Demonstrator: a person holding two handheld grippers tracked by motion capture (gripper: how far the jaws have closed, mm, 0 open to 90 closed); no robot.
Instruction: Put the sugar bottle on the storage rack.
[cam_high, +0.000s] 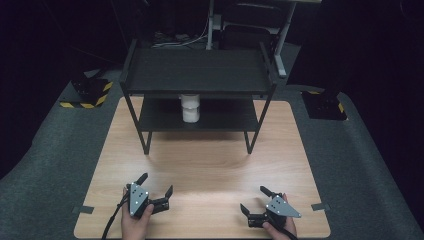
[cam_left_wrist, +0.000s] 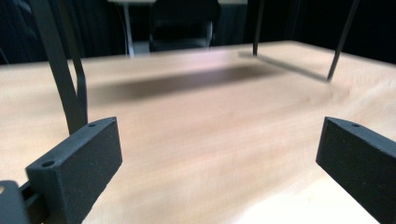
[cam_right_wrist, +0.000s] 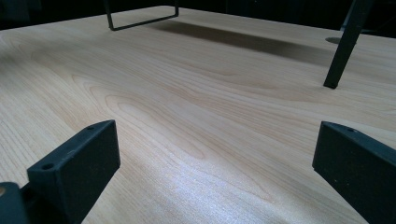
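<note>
Cup: white cup (cam_high: 190, 108) stands upright on the lower shelf of the rack (cam_high: 197, 72), under the top shelf, near the middle of the shelf's width.
Direction: cup lies straight ahead of both grippers, across bare table (cam_high: 210, 155), well apart from them.
Nearer hand: about equal; the left looks slightly closer by my judgement, since the cup sits a little left of centre.
Axis: cup's long axis is vertical; a reach would go in level between the shelves.
Left gripper (cam_high: 155, 189): jaws wide apart, empty, held low near the table's near edge, pointing forward and right.
Right gripper (cam_high: 253, 199): jaws wide apart, empty, low near the near edge, pointing forward and left.
Hands: both at the near edge, wrapped around the gripper bodies.
</note>
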